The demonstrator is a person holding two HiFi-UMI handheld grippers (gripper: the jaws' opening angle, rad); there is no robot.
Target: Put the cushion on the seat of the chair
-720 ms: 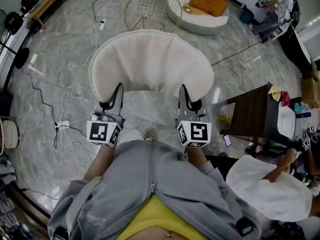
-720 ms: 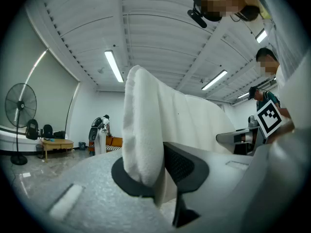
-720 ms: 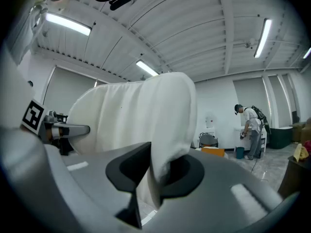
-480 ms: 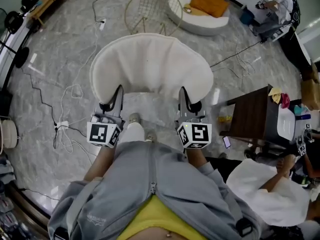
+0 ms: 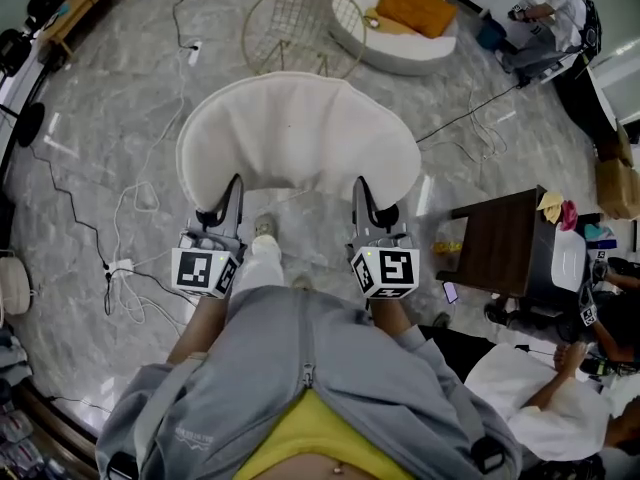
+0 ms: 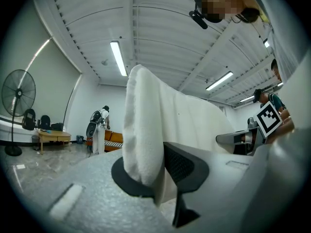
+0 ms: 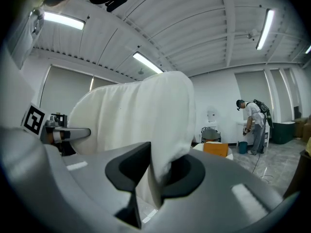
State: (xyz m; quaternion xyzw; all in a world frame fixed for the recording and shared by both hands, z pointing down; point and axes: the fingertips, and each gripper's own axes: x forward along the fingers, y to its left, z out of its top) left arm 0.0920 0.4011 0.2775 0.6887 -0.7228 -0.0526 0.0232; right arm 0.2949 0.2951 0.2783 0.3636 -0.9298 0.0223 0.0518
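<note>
I hold a large white cushion (image 5: 298, 133) out flat above the floor in the head view. My left gripper (image 5: 229, 190) is shut on its near left edge, and my right gripper (image 5: 364, 192) is shut on its near right edge. In the left gripper view the cushion (image 6: 146, 130) is pinched between the dark pads (image 6: 182, 166). The right gripper view shows the same cushion (image 7: 146, 115) clamped in its jaws. A gold wire-frame chair (image 5: 292, 23) stands beyond the cushion, partly hidden by it.
A round white seat (image 5: 395, 33) with an orange pillow (image 5: 415, 3) lies at the back. A dark table (image 5: 510, 238) stands at the right, with people seated near it. Cables (image 5: 130, 238) trail over the marble floor at the left. A fan (image 6: 17, 108) stands far left.
The cushion and both grippers have shifted slightly toward the wire chair as the person steps forward; a foot now shows under the cushion. Both grips are unchanged.
</note>
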